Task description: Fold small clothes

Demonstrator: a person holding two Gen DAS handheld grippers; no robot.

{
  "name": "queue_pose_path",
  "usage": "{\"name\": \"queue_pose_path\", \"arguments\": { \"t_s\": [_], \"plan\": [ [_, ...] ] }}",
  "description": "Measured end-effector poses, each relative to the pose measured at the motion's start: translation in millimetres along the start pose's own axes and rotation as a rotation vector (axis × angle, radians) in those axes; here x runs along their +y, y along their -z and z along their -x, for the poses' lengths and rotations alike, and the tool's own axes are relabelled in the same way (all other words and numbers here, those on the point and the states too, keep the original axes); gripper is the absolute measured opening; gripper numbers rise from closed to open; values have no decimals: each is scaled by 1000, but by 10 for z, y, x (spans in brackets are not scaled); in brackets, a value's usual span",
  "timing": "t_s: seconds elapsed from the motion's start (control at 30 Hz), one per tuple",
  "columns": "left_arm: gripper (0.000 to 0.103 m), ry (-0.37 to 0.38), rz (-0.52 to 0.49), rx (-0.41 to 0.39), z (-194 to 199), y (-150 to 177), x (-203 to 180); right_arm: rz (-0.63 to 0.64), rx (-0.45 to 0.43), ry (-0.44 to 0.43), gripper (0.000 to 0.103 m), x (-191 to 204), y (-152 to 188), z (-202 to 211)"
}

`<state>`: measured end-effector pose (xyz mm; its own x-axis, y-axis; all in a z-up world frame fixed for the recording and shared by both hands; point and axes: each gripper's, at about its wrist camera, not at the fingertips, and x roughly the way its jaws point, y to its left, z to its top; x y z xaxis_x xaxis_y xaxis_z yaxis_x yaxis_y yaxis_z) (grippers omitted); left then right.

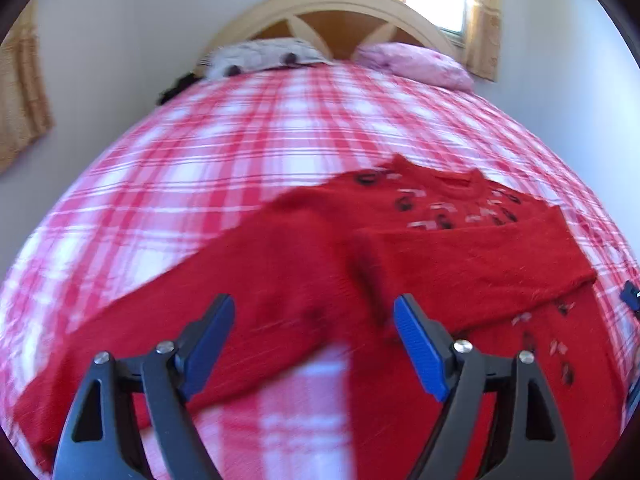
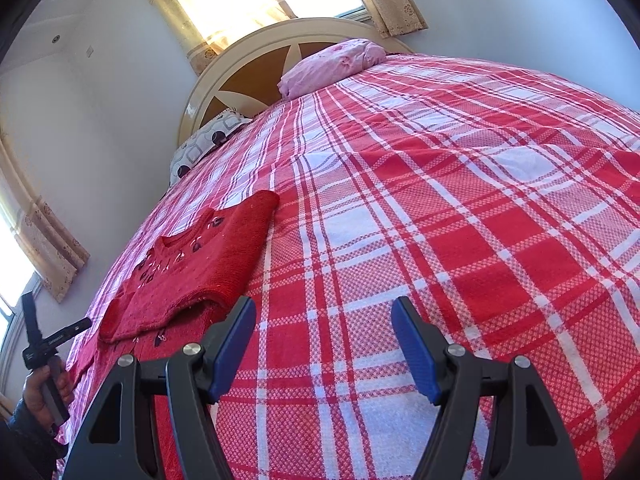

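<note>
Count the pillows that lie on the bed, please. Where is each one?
2. A white patterned pillow lies at the headboard's left side; a pink pillow lies at its right side. Others may be hidden outside the views.

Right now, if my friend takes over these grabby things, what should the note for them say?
Left gripper: open, nothing between its jaws, over the red sweater.
Right gripper: open, empty, over the bare plaid bedspread beside the sweater.
Sweater lies on the bed, collar toward the headboard.
Done: one sleeve is folded across the chest.
Left: the other sleeve is spread out to the side; fold it in, then fold the body.
</note>
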<state>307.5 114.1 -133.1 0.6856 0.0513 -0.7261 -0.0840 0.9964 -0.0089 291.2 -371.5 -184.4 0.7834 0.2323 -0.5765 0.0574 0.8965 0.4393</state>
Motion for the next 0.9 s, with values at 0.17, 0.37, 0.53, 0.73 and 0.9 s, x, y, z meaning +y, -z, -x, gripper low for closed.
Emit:
{"name": "queue_pose_path", "arguments": {
  "t_s": [0.17, 0.37, 0.53, 0.73, 0.9],
  "plan": [
    [86, -102, 103, 1, 469, 385, 658, 6, -26, -3, 71, 28, -11, 70],
    [88, -118, 331, -3, 757, 948, 1366, 107, -77, -17, 71, 308, -11, 237],
    [88, -100, 471, -17, 626, 1083, 1565, 175, -33, -73, 71, 691, 96, 234],
    [87, -141, 592, -22, 330, 1005, 1917, 366, -42, -113, 71, 1260, 346, 229],
    [64, -110, 588, -68, 334, 940, 1888, 396, -62, -127, 71, 1355, 454, 226]
  ]
}}
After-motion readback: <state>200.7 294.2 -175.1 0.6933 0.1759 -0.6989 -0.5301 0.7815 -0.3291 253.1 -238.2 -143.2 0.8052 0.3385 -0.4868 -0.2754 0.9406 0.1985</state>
